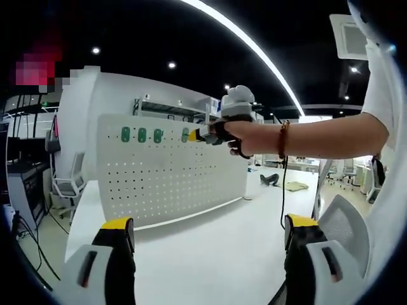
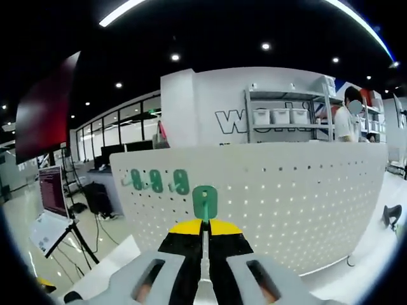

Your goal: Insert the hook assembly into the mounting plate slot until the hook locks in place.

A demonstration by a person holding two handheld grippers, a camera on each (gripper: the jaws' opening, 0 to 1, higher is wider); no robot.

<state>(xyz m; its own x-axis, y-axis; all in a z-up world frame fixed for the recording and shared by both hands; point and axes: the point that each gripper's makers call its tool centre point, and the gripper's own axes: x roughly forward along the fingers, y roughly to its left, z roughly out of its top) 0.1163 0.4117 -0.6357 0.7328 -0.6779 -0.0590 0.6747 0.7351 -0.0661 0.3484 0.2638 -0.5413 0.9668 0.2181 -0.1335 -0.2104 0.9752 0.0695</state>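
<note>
3 hooks (image 2: 156, 181) mounted; R grips 4th (image 2: 205, 202).

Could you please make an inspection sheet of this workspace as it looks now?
Surface: white table, bare in front of the board.
Job's things: upright white pegboard; three green hooks in its top row; fourth green hook held at the board.
Clutter: small items at the table's far end, too small to tell.
Grippers: right gripper shut on the fourth hook; left gripper open, holding nothing.
Cables: black cord hanging below the person's wrist.
Surroundings: shelf with bins, office chairs, monitors.
</note>
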